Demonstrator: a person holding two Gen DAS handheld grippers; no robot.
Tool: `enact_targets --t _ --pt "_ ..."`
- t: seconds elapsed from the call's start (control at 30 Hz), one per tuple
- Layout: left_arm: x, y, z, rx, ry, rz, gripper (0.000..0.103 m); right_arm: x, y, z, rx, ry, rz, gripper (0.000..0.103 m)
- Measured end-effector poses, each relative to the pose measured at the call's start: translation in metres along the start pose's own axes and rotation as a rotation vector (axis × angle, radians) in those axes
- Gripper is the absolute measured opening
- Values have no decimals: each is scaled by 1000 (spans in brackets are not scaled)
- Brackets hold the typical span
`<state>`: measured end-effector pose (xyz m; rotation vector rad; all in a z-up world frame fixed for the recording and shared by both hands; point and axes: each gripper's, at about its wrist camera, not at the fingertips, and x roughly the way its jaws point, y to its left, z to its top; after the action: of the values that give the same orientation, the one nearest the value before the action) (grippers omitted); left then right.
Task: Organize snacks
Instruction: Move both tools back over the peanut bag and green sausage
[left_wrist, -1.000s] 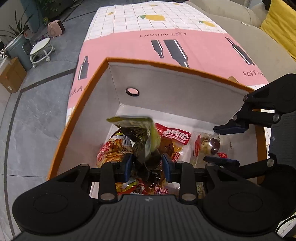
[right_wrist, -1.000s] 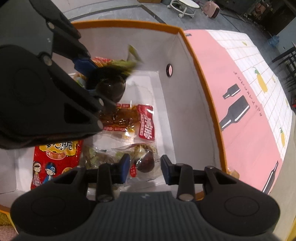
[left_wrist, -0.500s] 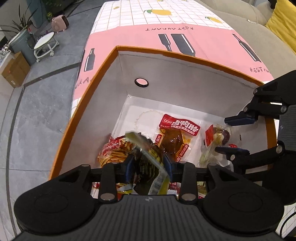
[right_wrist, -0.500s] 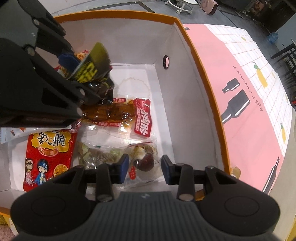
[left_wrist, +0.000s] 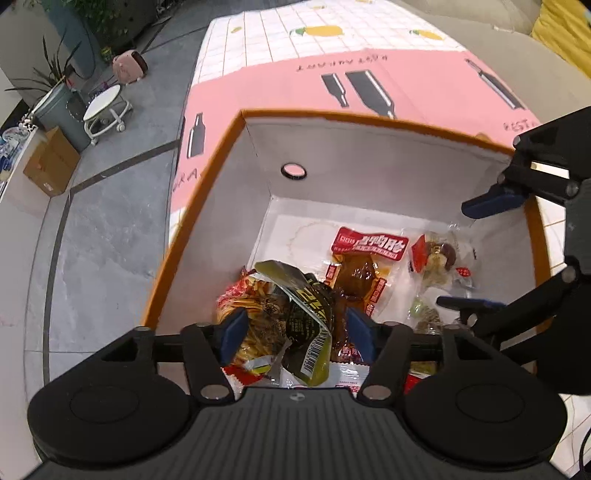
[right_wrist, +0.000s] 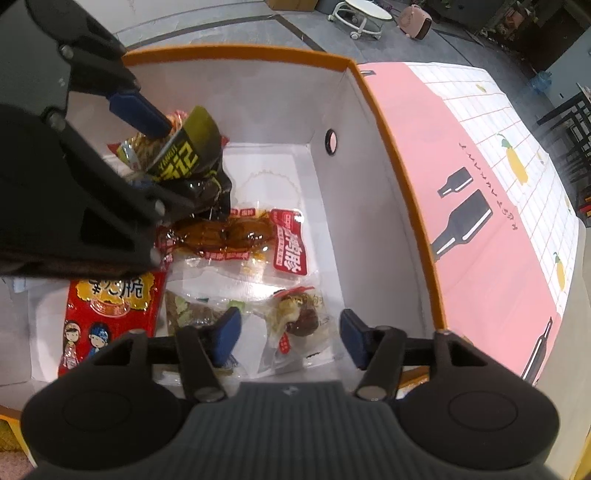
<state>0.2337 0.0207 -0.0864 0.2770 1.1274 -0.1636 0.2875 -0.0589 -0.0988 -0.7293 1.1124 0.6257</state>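
Note:
An orange-rimmed white box (left_wrist: 207, 206) holds several snack packets. My left gripper (left_wrist: 295, 332) hangs over its near left part with its jaws opening. A green-and-black packet (left_wrist: 306, 325) lies loose between the pads on an orange packet of sticks (left_wrist: 255, 317). In the right wrist view the same left gripper (right_wrist: 166, 155) sits at the upper left, over the green-and-black packet (right_wrist: 192, 155). My right gripper (right_wrist: 288, 332) is opening too, with a clear packet holding a brown lump (right_wrist: 299, 314) resting on the box floor between its pads, untouched. A red-labelled duck packet (right_wrist: 288, 243) lies mid-box.
A red packet with cartoon children (right_wrist: 107, 306) lies at the box's near left. The box stands on a pink tablecloth with bottle prints (left_wrist: 424, 88). Beyond are a grey sofa with a yellow cushion (left_wrist: 561, 29), a white wheeled stool (left_wrist: 107, 110) and a cardboard box (left_wrist: 51, 162) on the floor.
Both pairs of jaws have widened. The left gripper lowered the green-and-black packet onto the pile and let it go. The right pads spread away from the clear packet.

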Motion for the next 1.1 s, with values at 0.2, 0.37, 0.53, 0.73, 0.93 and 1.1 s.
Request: enact_targets --t 0.2,0.37,0.53,0.73,0.93,1.1 --pt "-25 12 -3 -19 -30 -29 80 -21 -4 3 49 -37 27 66" --pt "-55 15 -8 -25 -87 -18 83 -43 -2 2 93 -98 41 78" --pt "-81 16 -19 -63 -157 -20 83 -74 8 -8 159 -206 42 78" --pt "-110 10 -36 -102 -229 -15 82 -107 24 -30 245 -312 74 82" --pt "-137 -4 -57 -120 -309 -50 76 -136 41 -63 305 -423 43 82" --pt "-152 -27 -74 -102 -355 -70 73 -150 52 -105 378 -500 -7 82"
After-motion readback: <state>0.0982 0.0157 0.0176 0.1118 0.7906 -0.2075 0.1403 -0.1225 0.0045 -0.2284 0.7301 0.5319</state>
